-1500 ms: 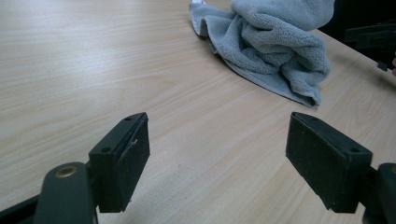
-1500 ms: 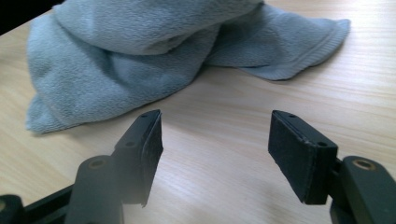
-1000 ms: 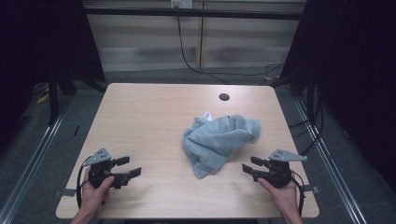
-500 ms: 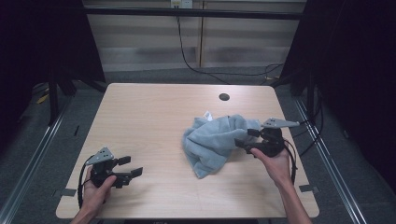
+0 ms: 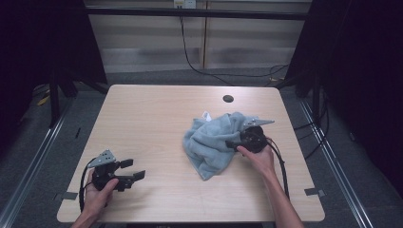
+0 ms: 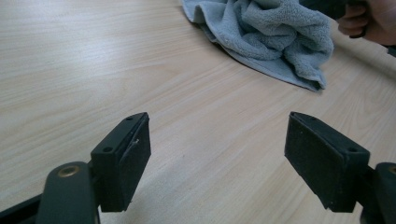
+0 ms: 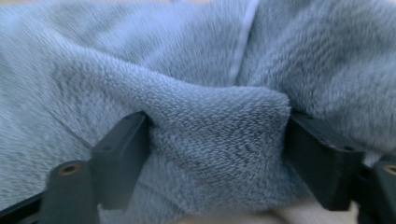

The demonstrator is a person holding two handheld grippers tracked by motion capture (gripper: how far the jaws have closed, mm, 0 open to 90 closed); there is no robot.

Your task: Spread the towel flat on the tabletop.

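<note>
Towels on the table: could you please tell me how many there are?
1. A crumpled blue towel lies right of the table's centre, with the right gripper pushed into a fold of it. Its bunched folds could hide something.

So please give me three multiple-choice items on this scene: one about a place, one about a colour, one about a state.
1. Where does the towel lie on the table?
A. right of centre
B. far left corner
C. left front edge

2. What colour is the towel?
A. red
B. grey-blue
C. yellow

3. How does the left gripper stand?
A. shut on the towel
B. open, nothing between its jaws
C. shut on a cable

Key: 1 A, it lies by the right gripper; 2 B, the pile looks grey-blue; 3 B, bare wood shows between its jaws.
</note>
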